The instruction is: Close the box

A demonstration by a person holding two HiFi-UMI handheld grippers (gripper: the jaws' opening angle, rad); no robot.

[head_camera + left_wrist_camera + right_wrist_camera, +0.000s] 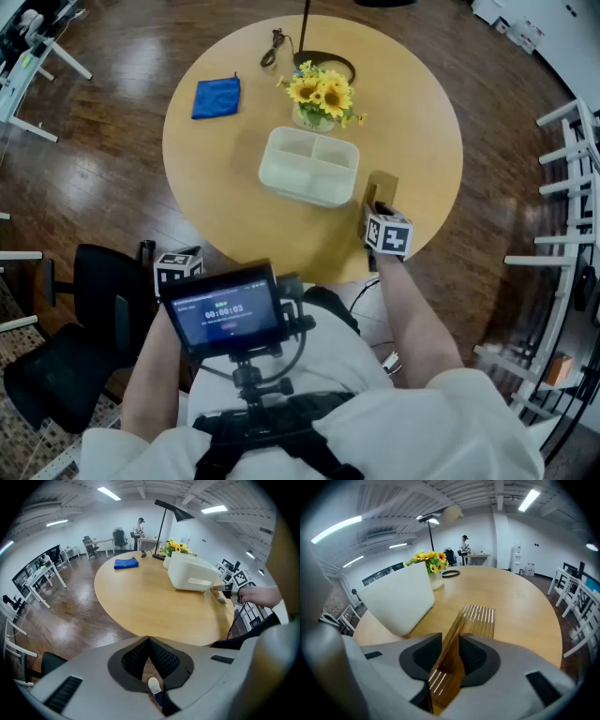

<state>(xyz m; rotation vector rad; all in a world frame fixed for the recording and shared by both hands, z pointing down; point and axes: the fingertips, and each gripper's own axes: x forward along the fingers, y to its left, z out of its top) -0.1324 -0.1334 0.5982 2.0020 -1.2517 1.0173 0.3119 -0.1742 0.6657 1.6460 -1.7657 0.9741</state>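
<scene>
Judging by its look, the lid (480, 620) is a thin, stiff slab of ribbed, glossy brown wood, light enough to carry by one edge but smooth enough to swivel or slip in a narrow pinch. I'd want the hold near the middle of a long edge, so it comes down flat and not corner first. The box (309, 167) looks like light plastic and could skate across the table (225, 187) if the lid is pushed on from the side, so a steadying touch on its wall might help.

The right gripper (451, 656) has its jaws spread wide and clamped on the lid's lower edge. In the head view the lid stands upright at right of centre, just beside the box's right end. The left gripper (149, 641) has its jaws pressed together on nothing and hangs off the table edge at lower left in the head view.

The box sits open at the centre of the table. It is cream-white and rectangular with rounded corners and two compartments, both apparently empty. A vase of sunflowers (322, 94) stands just behind it, and a blue cloth (217, 97) lies toward the upper left.
</scene>
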